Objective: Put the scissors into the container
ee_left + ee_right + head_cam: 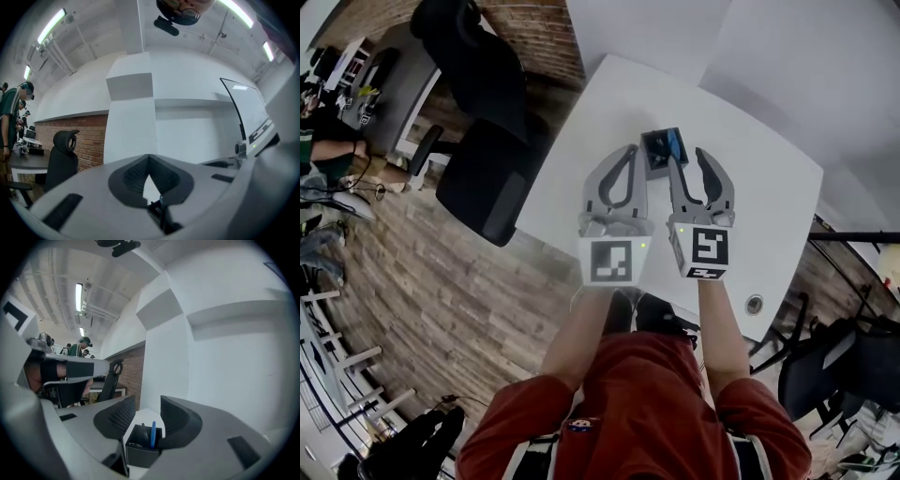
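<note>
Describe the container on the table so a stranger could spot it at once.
Find the white table beside the black office chair. On it, just beyond the right gripper's open jaws, stands the container: a small black square box, the only thing standing there, with a blue stick upright inside.

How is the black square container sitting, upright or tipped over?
Upright: the black square container rests flat on the white table, a blue item standing inside.

Left gripper (629,150) jaws closed, tips touching. Right gripper (688,159) jaws apart. Both held out forward, side by side
</note>
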`<state>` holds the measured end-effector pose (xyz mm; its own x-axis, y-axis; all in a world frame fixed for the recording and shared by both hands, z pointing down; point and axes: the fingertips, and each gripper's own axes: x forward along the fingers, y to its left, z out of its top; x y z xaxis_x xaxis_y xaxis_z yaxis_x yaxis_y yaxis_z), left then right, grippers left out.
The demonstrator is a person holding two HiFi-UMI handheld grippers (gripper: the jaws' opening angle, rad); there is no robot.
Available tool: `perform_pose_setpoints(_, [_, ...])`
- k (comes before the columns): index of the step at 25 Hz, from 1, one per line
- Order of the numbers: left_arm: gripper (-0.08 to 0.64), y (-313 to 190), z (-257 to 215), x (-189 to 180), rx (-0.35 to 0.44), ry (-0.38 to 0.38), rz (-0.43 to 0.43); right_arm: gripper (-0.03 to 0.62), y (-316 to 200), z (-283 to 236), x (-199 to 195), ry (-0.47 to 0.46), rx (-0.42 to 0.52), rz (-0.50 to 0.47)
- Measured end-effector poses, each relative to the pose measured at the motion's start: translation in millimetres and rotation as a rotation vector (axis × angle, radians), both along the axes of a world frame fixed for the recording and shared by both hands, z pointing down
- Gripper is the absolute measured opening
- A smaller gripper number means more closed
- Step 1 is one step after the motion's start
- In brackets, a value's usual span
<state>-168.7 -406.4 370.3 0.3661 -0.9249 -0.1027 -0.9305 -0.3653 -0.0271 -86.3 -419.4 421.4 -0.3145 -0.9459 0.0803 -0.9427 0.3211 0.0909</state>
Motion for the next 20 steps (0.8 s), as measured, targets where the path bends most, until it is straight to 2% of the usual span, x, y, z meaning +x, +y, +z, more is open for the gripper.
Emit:
perform_pose_setpoints(7, [0.012,18,-16,-4,0.021,-0.013,0.009,0.163,26,-46,1,-0.007,0.1,0.024])
perform_pose_setpoints(17, [0.012,43,-40,-4,0.059,-0.012,0.038,0.163,56,-77,9,-0.013,0.148,0.068])
perform_pose_setpoints(20, [0.012,46,-42,-3,0.087,-0.081,0.056,0.163,62,-79,13,-0.012,0.134,0.082])
